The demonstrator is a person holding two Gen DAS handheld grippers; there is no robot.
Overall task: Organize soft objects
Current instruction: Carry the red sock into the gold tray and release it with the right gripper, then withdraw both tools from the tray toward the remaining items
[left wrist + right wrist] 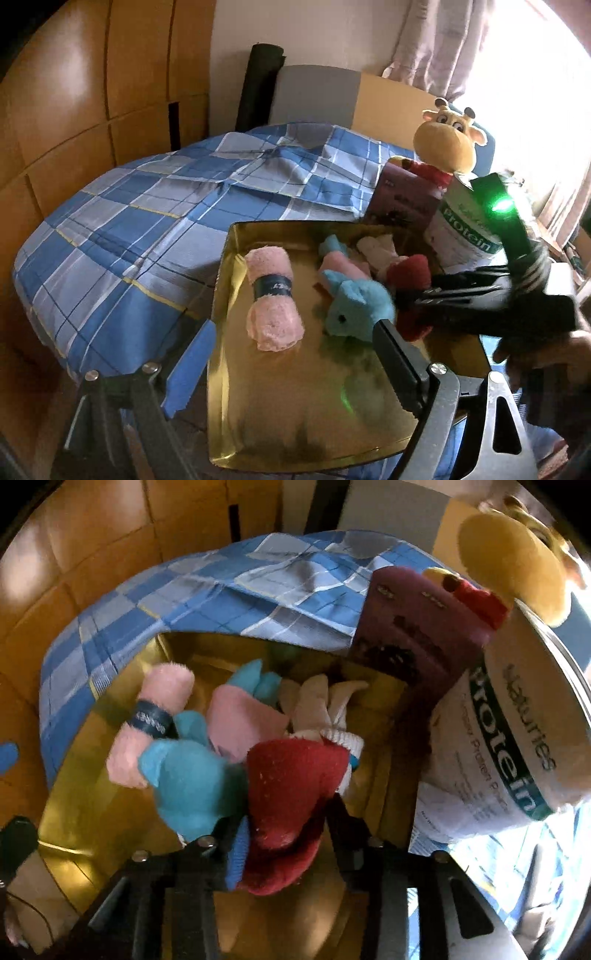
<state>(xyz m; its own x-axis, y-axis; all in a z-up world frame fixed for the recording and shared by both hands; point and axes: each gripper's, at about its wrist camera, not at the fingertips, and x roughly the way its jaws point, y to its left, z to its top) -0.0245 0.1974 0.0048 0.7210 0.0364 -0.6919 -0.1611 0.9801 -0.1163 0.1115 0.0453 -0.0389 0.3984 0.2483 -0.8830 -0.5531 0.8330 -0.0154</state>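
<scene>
Looking at this, the main worry is the red plush piece (291, 805) getting dragged back out of the gold tray (295, 417): it sits between the jaws of the right gripper (286, 829), which are only partly apart, and I honestly can't tell if the pads press on it or have let go. If fuzzy fabric snags on a pad when that claw lifts, it probably tips out or knocks the blue plush toy (354, 306) lying right against it. The left gripper (291, 363) hangs wide with nothing between its jaws, low over the near part of the tray, so a careless push could shove the tray along the checked bedspread (147, 221), which looks soft and uneven. The protein tub (465, 236) and the maroon box (402, 199) stand just beside the tray's far corner with a giraffe plush (447, 144) behind them, and the right claw's body is close enough to bump them over. The rolled pink towel (273, 299) lies on its own on the tray's left side, fine there. Hard to make out: the pale cloth bits (321, 701) at the back are a jumble, the window glare washes out the right edge, and the right wrist view is smeared with blur.
</scene>
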